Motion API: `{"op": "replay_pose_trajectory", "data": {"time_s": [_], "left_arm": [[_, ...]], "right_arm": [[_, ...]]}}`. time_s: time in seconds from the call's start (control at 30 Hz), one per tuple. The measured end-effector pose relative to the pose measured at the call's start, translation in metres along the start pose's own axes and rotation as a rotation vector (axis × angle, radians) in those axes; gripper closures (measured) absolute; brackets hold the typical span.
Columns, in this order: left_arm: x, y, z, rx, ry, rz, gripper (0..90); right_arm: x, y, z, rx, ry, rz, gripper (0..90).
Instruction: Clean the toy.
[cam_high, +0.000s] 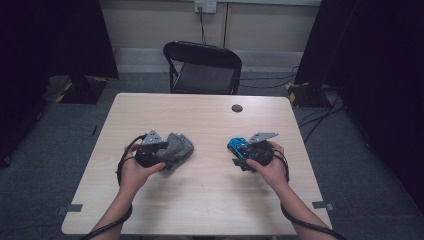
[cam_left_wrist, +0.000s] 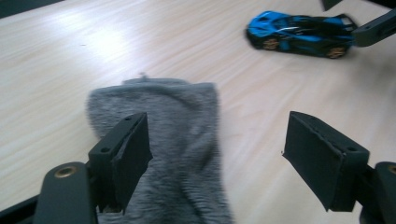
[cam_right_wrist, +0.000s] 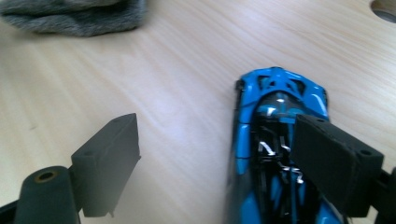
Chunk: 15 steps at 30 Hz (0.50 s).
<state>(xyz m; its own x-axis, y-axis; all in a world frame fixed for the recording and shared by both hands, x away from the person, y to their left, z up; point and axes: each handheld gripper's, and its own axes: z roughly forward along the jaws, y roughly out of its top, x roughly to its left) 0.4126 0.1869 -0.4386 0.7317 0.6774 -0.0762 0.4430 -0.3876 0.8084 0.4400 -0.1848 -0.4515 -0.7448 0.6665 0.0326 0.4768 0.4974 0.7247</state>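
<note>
A grey fuzzy cloth (cam_high: 180, 147) lies crumpled on the wooden table (cam_high: 200, 200), left of centre. My left gripper (cam_high: 164, 151) hovers over its near end. In the left gripper view the jaws (cam_left_wrist: 217, 128) stand wide apart, with the cloth (cam_left_wrist: 177, 121) running under the left jaw and no pad pressing it. A blue and black toy car (cam_high: 236, 145) sits right of centre. My right gripper (cam_high: 241, 152) is just behind it. In the right gripper view this gripper (cam_right_wrist: 215, 128) is open, and the car (cam_right_wrist: 271, 93) lies below its right jaw, on the table.
A black folding chair (cam_high: 202, 67) stands beyond the table's far edge. A round cable hole (cam_high: 237, 108) sits near the far edge, behind the car. Dark curtains and floor cables flank the table on both sides.
</note>
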Motion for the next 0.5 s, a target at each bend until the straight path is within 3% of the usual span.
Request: {"op": "replay_pose_trajectory", "data": {"time_s": [0.27, 0.5], "left_arm": [[-0.026, -0.007, 0.004, 0.015, -0.057, 0.036, 22.1], [-0.048, -0.009, 0.009, 0.019, -0.110, 0.059, 21.9]], "right_arm": [[0.019, -0.003, -0.010, 0.008, 0.050, -0.047, 15.3], [0.035, -0.012, -0.011, 0.019, 0.094, -0.057, 15.3]]}}
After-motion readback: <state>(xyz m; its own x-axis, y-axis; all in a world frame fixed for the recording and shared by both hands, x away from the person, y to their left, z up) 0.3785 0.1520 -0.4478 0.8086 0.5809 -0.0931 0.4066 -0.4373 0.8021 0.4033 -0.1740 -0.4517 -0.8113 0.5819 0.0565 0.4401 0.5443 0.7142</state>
